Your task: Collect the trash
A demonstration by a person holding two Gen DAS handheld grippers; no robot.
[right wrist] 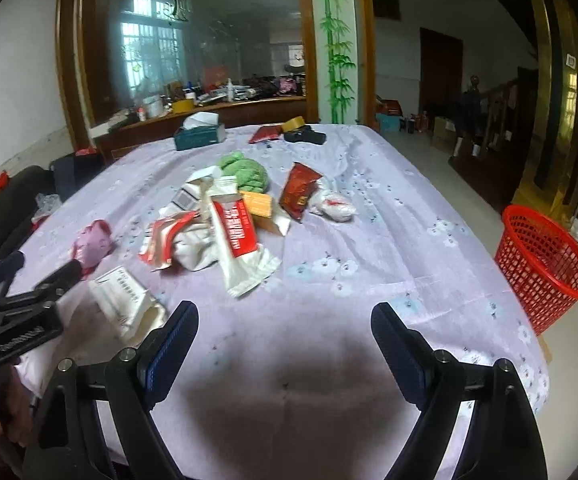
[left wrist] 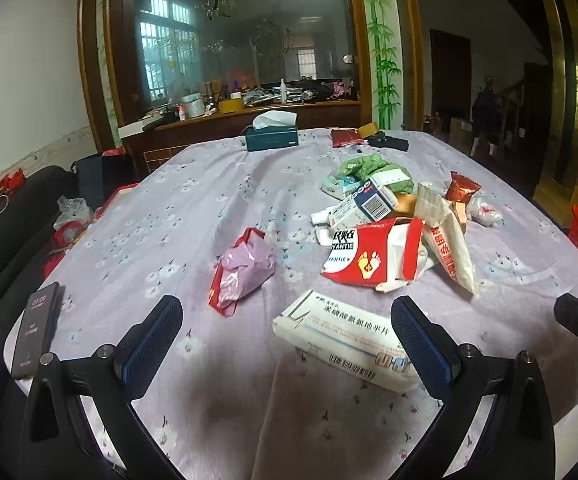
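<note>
A pile of trash lies on the purple flowered tablecloth (left wrist: 193, 208): a white medicine box (left wrist: 345, 340), a torn red and white packet (left wrist: 373, 256), a long white and red wrapper (left wrist: 449, 240), a pink plastic bag (left wrist: 245, 268), a green wrapper (left wrist: 373, 168). My left gripper (left wrist: 287, 316) is open, its jaws on either side of the white box's near end. My right gripper (right wrist: 285, 322) is open and empty over bare cloth; the white and red wrapper (right wrist: 237, 236) and the white box (right wrist: 125, 304) lie ahead to the left. A red mesh basket (right wrist: 541, 268) stands on the floor right of the table.
A phone (left wrist: 37, 328) lies at the table's left edge. A teal tissue box (left wrist: 273, 134), a red pouch (left wrist: 345, 136) and a black case (left wrist: 389, 142) sit at the far end. A black sofa (left wrist: 5, 232) is on the left.
</note>
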